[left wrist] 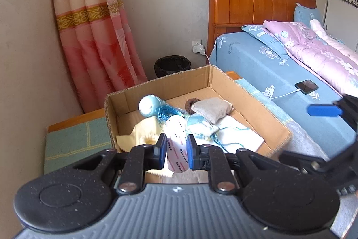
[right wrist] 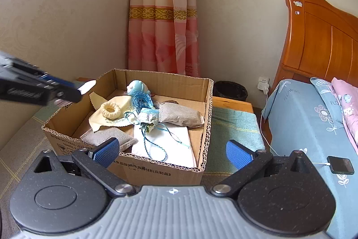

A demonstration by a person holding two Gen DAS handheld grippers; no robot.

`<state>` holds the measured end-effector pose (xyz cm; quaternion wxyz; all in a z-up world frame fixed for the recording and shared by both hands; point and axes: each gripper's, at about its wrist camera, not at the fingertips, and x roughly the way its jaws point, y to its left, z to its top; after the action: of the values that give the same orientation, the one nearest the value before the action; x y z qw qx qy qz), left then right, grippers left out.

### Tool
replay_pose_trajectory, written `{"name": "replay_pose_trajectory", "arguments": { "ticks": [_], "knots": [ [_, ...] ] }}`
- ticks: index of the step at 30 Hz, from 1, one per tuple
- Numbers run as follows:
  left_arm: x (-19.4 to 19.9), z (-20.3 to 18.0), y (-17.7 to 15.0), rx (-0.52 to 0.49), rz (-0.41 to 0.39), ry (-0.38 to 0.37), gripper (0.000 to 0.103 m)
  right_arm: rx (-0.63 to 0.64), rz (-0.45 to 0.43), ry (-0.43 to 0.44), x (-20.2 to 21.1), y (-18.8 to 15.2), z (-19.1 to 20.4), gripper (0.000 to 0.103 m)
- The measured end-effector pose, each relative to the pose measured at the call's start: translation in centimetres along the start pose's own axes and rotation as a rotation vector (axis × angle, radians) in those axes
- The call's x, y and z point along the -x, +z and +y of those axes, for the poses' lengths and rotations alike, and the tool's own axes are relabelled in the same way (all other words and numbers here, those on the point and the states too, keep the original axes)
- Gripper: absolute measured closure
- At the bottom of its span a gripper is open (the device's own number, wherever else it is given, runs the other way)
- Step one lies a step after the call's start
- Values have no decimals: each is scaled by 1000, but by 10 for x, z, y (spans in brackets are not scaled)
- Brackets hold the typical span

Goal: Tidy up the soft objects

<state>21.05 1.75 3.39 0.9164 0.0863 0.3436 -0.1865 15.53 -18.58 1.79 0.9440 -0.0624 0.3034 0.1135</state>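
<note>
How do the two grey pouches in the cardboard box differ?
The far grey pouch looks plump and lies beside the blue tassel bundle; the near grey pouch looks flatter and sits in the front corner of the box. The far one is fully visible, the near one partly hidden behind the right gripper. Both are the same grey fabric.

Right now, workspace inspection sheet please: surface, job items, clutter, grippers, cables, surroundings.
Surface: green checked blanket under the cardboard box.
Job's things: in the box, two grey pouches, cream ring on yellow cloth, blue plush, blue cord, white cloth.
Clutter: nothing seen.
Grippers: left gripper shut on a white printed packet; right gripper open, empty.
Cables: white charger cable from wall socket to phone.
Surroundings: bed, curtain, black bin.
</note>
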Motion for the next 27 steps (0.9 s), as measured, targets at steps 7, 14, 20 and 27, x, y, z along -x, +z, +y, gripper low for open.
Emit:
{"name": "replay_pose_trajectory", "arguments": {
  "ticks": [7, 14, 20, 27],
  "knots": [
    [-34, 8, 22, 40, -2, 61, 15, -9, 1, 0, 4, 1, -3, 0],
    [-3, 4, 6, 76, -75, 132, 2, -26, 8, -3, 8, 4, -2, 0],
    [35, -9, -19, 104, -99, 231, 1, -37, 33, -38, 16, 7, 5, 0],
    [68, -24, -50, 223, -34, 242, 1, -92, 108, -118, 24, 8, 15, 0]
  ]
}}
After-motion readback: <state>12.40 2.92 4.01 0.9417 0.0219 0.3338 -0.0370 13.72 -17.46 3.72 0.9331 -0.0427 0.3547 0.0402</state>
